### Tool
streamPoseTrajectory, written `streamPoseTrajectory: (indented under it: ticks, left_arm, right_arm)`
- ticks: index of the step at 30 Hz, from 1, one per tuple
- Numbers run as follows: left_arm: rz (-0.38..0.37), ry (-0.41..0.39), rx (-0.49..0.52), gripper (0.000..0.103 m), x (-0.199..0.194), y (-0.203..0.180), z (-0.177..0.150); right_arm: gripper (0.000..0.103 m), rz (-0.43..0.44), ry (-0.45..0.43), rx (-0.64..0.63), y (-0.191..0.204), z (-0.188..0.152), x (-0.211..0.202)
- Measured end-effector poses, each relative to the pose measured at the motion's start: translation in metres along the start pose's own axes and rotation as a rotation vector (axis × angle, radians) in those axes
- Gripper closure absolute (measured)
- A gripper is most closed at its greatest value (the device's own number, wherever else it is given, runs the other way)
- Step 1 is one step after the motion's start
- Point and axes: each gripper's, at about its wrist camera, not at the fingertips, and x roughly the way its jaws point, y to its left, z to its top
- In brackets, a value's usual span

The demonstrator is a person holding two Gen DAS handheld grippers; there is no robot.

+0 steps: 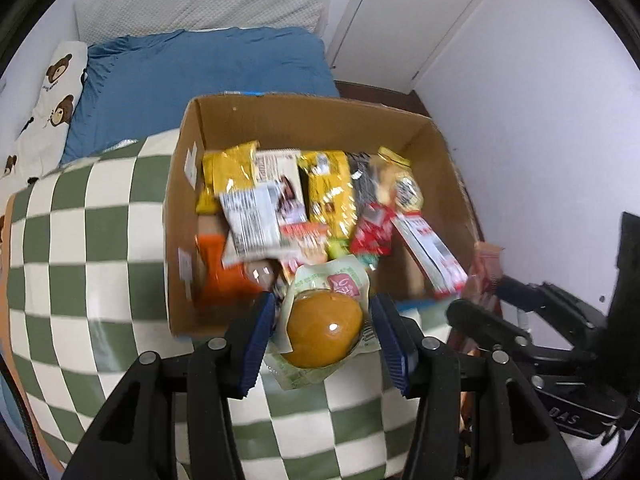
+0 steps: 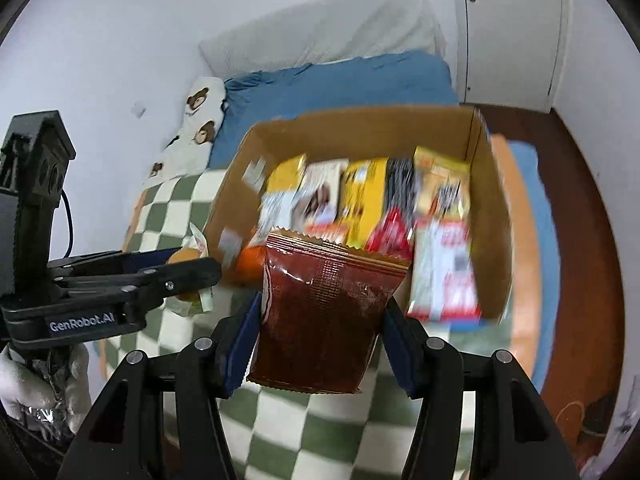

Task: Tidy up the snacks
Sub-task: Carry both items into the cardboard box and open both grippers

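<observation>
A cardboard box [image 1: 180, 216] [image 2: 496, 216] sits on the checkered blanket and holds several snack packets in yellow, white, red and orange. My left gripper [image 1: 326, 332] is shut on a wrapped bun [image 1: 324, 328] in clear and pale green plastic, held above the box's near edge. My right gripper [image 2: 320, 320] is shut on a dark red snack bag [image 2: 324, 312], also held in front of the box. The right gripper [image 1: 480, 320] shows at the right of the left wrist view. The left gripper [image 2: 188, 276] with the bun [image 2: 186, 258] shows at the left of the right wrist view.
The green and white checkered blanket [image 1: 80, 240] covers a bed with a blue sheet [image 1: 200, 76] and a bear-print pillow [image 1: 48, 92]. White walls and a white door [image 1: 400, 12] stand behind. Dark wooden floor [image 2: 568, 240] lies to the right. A gloved hand [image 2: 44, 384] holds the left gripper.
</observation>
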Motion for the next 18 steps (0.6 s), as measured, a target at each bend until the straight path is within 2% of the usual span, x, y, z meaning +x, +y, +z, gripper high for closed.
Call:
streamPoseTrajectory:
  ticks: [6, 9, 14, 15, 16, 17, 18]
  left_arm:
    - [0.044, 0.112, -0.028, 0.055, 0.053, 0.013, 0.035]
    - [0.058, 0.155, -0.027, 0.053, 0.075, 0.017, 0.041]
    - [0.095, 0.216, -0.054, 0.051, 0.102, 0.026, 0.037]
    - [0.116, 0.216, -0.046, 0.043, 0.106, 0.026, 0.036]
    - [0.129, 0.215, -0.041, 0.037, 0.106, 0.026, 0.035]
    - [0.15, 0.212, -0.036, 0.024, 0.108, 0.026, 0.034]
    - [0.155, 0.207, -0.035, 0.018, 0.108, 0.027, 0.034]
  right_arm:
    - [0.043, -0.082, 0.06, -0.041, -0.01, 0.037, 0.042]
    - [0.043, -0.111, 0.103, -0.048, -0.02, 0.04, 0.065]
    - [0.039, -0.078, 0.224, 0.018, -0.04, 0.035, 0.104]
    - [0.037, -0.078, 0.238, 0.036, -0.044, 0.034, 0.108]
    - [0.029, -0.094, 0.244, 0.05, -0.049, 0.033, 0.112]
    - [0.024, -0.105, 0.241, 0.051, -0.052, 0.032, 0.113]
    - [0.023, -0.109, 0.238, 0.055, -0.054, 0.031, 0.113]
